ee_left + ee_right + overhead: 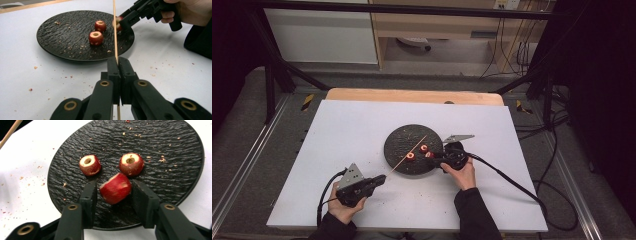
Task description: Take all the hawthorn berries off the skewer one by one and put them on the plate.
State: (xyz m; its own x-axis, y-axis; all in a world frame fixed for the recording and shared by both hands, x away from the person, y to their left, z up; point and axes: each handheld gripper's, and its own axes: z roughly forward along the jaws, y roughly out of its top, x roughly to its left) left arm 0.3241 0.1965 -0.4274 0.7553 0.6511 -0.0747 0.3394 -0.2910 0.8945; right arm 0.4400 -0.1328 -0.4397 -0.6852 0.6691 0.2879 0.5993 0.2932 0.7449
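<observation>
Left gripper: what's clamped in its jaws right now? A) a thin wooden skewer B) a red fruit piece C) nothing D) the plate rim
A: in the left gripper view, the left gripper has its jaws pressed together on the skewer, which runs up over the black plate.

Skewer top cut off by frame edge in left gripper view, lower bit hidden behind clamped jaws. Third fruit piece mostly hidden behind right gripper. Plate rim cropped up top, right gripper view.

Lab: black rig frame, cables, white table.
</observation>
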